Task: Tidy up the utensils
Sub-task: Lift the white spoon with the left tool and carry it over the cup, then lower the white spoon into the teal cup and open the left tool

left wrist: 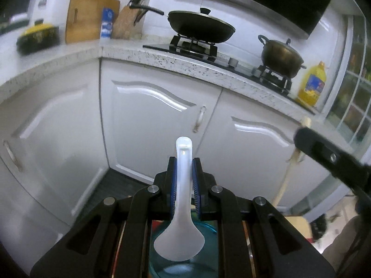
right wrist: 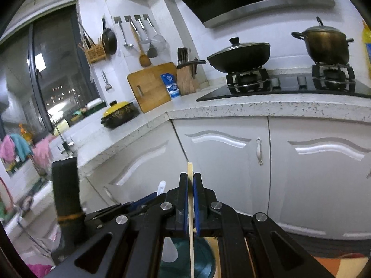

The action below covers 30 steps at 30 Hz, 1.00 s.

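My left gripper [left wrist: 184, 162] is shut on the handle of a white plastic rice spoon [left wrist: 178, 238]. The spoon's handle end points away from me and its bowl hangs back over a teal glass bowl [left wrist: 209, 228]. My right gripper [right wrist: 190, 176] is shut on a thin wooden utensil [right wrist: 191, 227], seen edge-on, with its tip poking out past the pads. In the left wrist view the right gripper [left wrist: 329, 155] shows at the right, holding that wooden utensil [left wrist: 286, 180]. In the right wrist view the left gripper [right wrist: 139, 202] and the white spoon's handle [right wrist: 161, 187] sit at the lower left.
White cabinet doors [right wrist: 222, 162] face both grippers under a speckled counter [right wrist: 255, 108]. On it stand a wok [right wrist: 238, 55], a pot [right wrist: 327, 44], a cutting board [right wrist: 150, 85] and a knife block [right wrist: 187, 78]. Utensils hang on wall hooks [right wrist: 136, 37] beside a bamboo holder [right wrist: 95, 52].
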Each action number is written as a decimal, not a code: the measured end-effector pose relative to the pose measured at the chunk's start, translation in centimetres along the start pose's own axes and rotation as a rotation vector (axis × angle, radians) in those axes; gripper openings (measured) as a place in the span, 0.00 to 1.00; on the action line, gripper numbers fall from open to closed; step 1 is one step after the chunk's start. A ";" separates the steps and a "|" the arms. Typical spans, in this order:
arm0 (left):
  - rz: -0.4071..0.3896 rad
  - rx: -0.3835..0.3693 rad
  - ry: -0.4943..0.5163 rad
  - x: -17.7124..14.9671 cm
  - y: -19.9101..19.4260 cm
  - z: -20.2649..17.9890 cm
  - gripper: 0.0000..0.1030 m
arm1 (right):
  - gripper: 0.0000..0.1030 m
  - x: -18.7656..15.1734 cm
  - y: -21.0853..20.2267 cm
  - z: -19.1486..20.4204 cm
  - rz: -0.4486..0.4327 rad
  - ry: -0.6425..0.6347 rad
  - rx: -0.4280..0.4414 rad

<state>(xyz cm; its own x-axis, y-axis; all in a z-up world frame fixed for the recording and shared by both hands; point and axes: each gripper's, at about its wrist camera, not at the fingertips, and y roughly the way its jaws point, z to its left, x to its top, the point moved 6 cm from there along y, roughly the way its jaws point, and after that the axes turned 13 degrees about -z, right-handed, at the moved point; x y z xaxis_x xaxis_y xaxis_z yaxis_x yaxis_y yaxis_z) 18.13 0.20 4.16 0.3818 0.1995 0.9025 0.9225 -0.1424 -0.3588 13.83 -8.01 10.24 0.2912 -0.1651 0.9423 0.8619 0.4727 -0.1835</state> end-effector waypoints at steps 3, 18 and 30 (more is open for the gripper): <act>0.005 0.034 0.004 -1.5 0.8 0.6 0.11 | 0.04 -1.2 1.4 0.0 -0.007 -0.038 -0.020; 0.000 0.136 0.002 -5.1 1.0 1.7 0.11 | 0.04 -7.2 2.8 -1.7 0.106 -0.027 -0.011; -0.050 -0.009 -0.126 -1.8 0.5 1.3 0.11 | 0.04 -7.1 1.1 -2.2 0.113 -0.003 -0.016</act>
<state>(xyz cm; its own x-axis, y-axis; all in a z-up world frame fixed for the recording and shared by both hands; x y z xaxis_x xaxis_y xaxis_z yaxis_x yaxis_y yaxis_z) 17.99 1.00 2.09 0.3405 0.3266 0.8817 0.9400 -0.1384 -0.3117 13.66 -8.24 2.73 0.3859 -0.1090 0.9161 0.8300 0.4744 -0.2932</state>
